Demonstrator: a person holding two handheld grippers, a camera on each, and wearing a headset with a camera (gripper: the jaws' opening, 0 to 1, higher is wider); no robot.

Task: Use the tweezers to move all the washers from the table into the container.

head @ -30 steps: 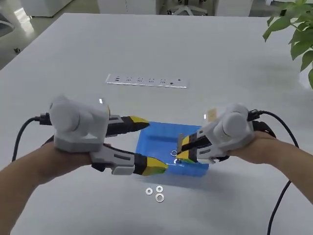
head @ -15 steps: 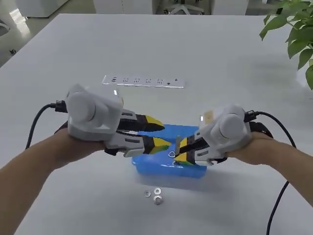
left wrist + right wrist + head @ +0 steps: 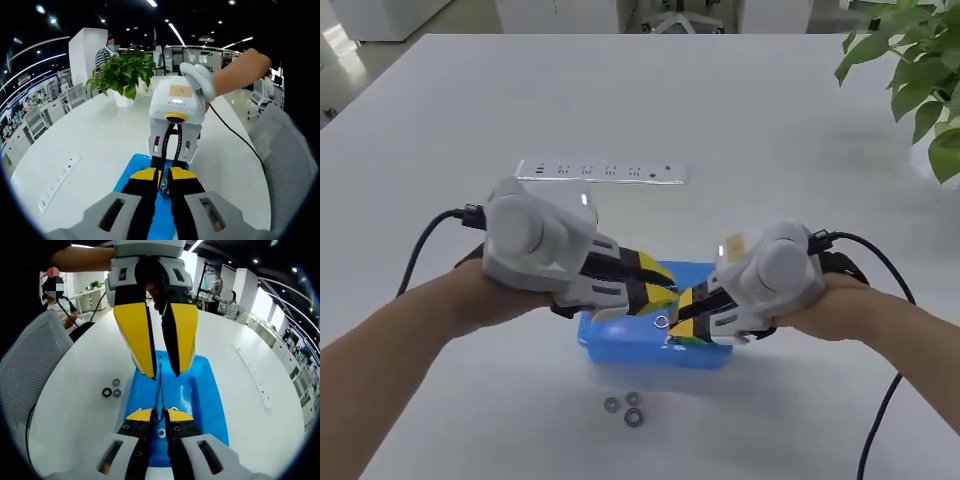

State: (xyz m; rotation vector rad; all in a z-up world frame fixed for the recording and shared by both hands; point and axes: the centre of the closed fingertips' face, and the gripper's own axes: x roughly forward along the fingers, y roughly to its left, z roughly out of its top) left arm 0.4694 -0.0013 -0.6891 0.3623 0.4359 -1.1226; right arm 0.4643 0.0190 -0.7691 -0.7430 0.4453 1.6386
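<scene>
Blue container (image 3: 632, 352) under tweezers (image 3: 159, 385) in right gripper (image 3: 159, 413), three washers (image 3: 625, 408) outside

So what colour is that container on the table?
The container is blue, clearest in the right gripper view.

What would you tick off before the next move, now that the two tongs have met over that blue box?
1. Tweezers held in the right tongs: ok, clamped between the jaws.
2. Both tongs above the blue container: ok.
3. Washer pinched in the tweezers: cannot tell. A small ring shows at the tips in the head view, but the grip on it is unclear.
4. Left tongs free of the tweezers: cannot tell. Their jaws stand close on either side of the tweezers' end.
5. All washers off the table: not ok. Three washers lie in front of the container.
</scene>
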